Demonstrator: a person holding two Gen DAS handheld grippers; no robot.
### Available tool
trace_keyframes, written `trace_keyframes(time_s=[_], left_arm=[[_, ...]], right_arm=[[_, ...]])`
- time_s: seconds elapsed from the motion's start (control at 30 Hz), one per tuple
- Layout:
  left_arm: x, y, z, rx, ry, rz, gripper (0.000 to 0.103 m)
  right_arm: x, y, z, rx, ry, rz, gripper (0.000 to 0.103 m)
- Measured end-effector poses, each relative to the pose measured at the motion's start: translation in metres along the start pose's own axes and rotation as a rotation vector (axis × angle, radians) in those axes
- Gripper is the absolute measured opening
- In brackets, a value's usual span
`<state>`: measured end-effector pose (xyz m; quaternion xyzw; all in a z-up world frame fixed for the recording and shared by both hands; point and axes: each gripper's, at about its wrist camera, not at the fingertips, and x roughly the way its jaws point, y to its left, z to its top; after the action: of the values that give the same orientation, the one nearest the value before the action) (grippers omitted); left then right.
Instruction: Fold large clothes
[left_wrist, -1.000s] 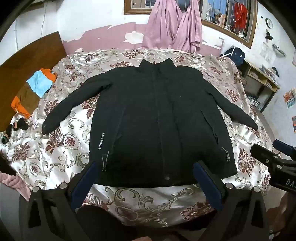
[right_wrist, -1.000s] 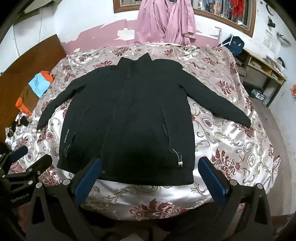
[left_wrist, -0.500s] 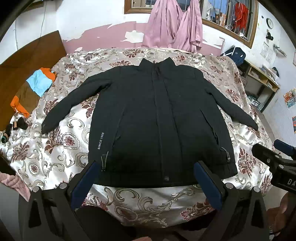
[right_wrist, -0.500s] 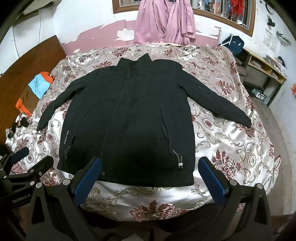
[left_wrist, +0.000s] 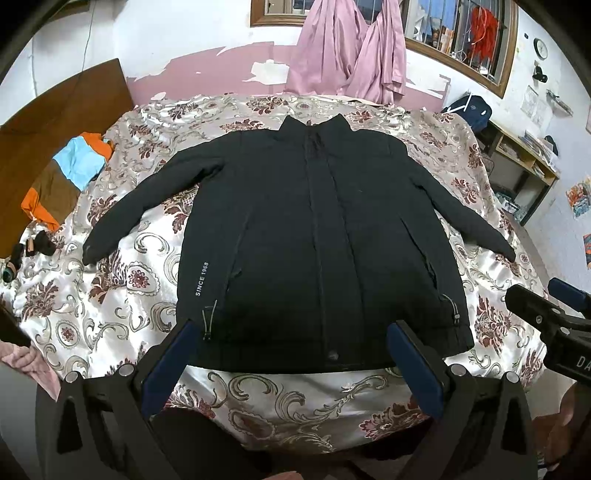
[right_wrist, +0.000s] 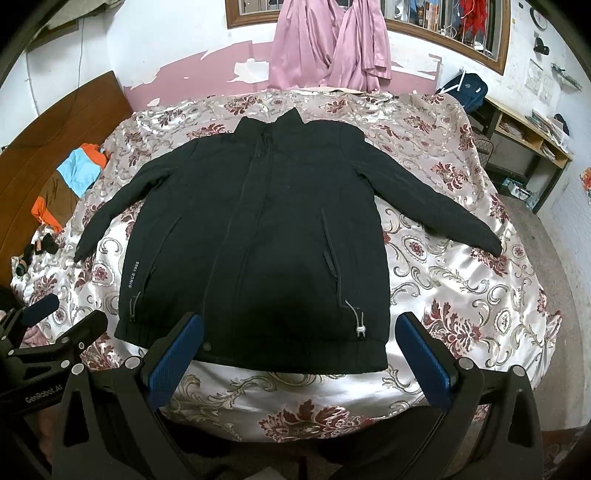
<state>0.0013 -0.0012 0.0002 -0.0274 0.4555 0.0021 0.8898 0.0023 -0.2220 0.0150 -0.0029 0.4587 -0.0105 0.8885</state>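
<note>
Nothing folded yet. Left gripper (left_wrist: 291, 354): fingers spread wide, holding nothing, hovering at the near hem. Black jacket (left_wrist: 317, 236) lies flat and zipped on the floral bedspread (left_wrist: 122, 295), just beyond both pairs of fingertips, sleeves out to each side, collar far end. Right gripper (right_wrist: 299, 347): fingers also spread, empty. All folds remain: sleeves in, then body.

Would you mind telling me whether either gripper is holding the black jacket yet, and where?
Nothing is held. The left gripper and right gripper are open above the jacket hem, not touching it.
</note>
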Motion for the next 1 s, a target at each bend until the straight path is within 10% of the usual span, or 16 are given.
trace_keyframes(time_s=[1.0], left_arm=[[0.004,0.002,0.0,-0.002,0.002,-0.002,0.103]], right_arm=[[-0.004,0.003,0.009,0.0,-0.011,0.002,0.102]])
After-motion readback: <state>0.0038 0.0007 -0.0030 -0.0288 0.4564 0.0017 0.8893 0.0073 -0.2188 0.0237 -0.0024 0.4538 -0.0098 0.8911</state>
